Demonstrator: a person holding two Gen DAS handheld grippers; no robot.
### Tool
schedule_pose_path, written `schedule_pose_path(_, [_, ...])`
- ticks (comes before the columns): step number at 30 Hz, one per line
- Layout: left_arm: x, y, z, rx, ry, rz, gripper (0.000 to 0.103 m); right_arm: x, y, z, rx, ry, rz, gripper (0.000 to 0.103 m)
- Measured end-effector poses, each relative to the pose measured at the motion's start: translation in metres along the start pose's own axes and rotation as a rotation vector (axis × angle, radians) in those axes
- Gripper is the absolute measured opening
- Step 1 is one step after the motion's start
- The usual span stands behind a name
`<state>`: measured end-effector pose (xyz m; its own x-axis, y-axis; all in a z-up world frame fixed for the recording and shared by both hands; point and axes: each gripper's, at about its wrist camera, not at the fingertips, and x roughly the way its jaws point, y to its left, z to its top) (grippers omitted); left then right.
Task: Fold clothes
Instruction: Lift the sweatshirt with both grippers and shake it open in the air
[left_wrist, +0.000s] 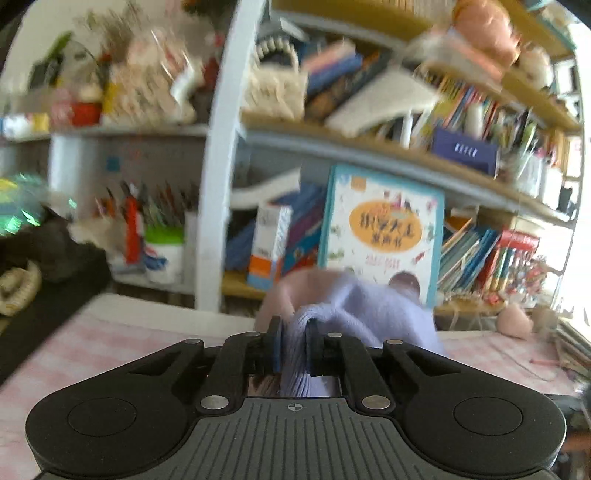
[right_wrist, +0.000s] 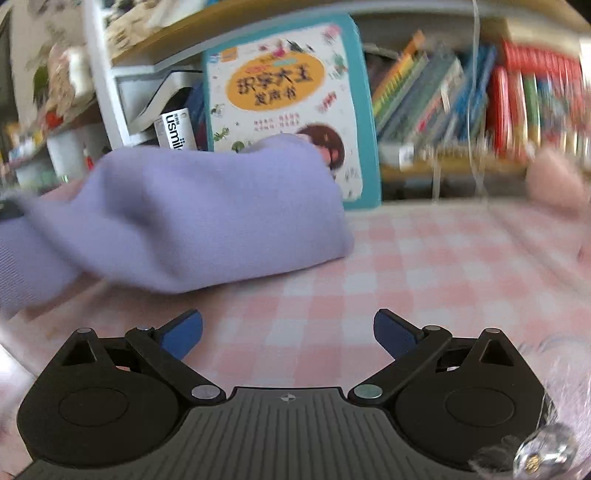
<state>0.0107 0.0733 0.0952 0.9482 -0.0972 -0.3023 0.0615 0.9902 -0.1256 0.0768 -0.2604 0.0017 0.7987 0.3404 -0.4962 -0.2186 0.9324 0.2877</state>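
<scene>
Two grippers over pink checked tablecloth (right_wrist: 424, 258). Left gripper (left_wrist: 294, 345) fingers pinched on bunched lavender garment (right_wrist: 192, 214), lifted edge. Right gripper (right_wrist: 288, 332) fingers spread wide, holding nothing; garment at its 10 o'clock, picture book (right_wrist: 280, 92) at 12.

You're in a home room: crammed bookshelf (left_wrist: 369, 147), children's picture book (right_wrist: 288, 96) leaning below it, pink checked tablecloth (right_wrist: 424, 266) in front.

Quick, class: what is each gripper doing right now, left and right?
Left gripper: shut on the soft lilac knit garment.
Right gripper: open, holding nothing, above the pink-and-white checked tablecloth.
</scene>
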Motion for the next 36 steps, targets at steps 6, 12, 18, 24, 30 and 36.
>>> schedule_pose_path(6, [-0.033, 0.029, -0.012, 0.148, 0.152, 0.221, 0.02, 0.001, 0.007, -0.002, 0.112, 0.04, 0.155, 0.1])
schedule_pose_path(12, [-0.065, -0.039, -0.049, 0.68, 0.142, 0.22, 0.06, 0.0, 0.013, -0.002, 0.156, 0.055, 0.215, 0.094])
schedule_pose_path(18, [-0.065, -0.092, -0.1, 1.115, 0.137, 0.0, 0.062, -0.001, 0.006, -0.001, 0.216, 0.06, 0.218, 0.075])
schedule_pose_path(24, [-0.039, -0.084, -0.11, 1.129, 0.209, 0.107, 0.062, -0.003, 0.007, -0.001, 0.211, 0.065, 0.248, 0.07])
schedule_pose_path(30, [-0.023, -0.058, -0.121, 1.163, 0.279, 0.214, 0.062, 0.008, 0.01, -0.002, 0.219, 0.102, 0.28, 0.07])
schedule_pose_path(36, [0.005, -0.036, -0.121, 1.087, 0.258, 0.332, 0.05, 0.016, 0.02, -0.006, 0.19, 0.125, 0.276, 0.067])
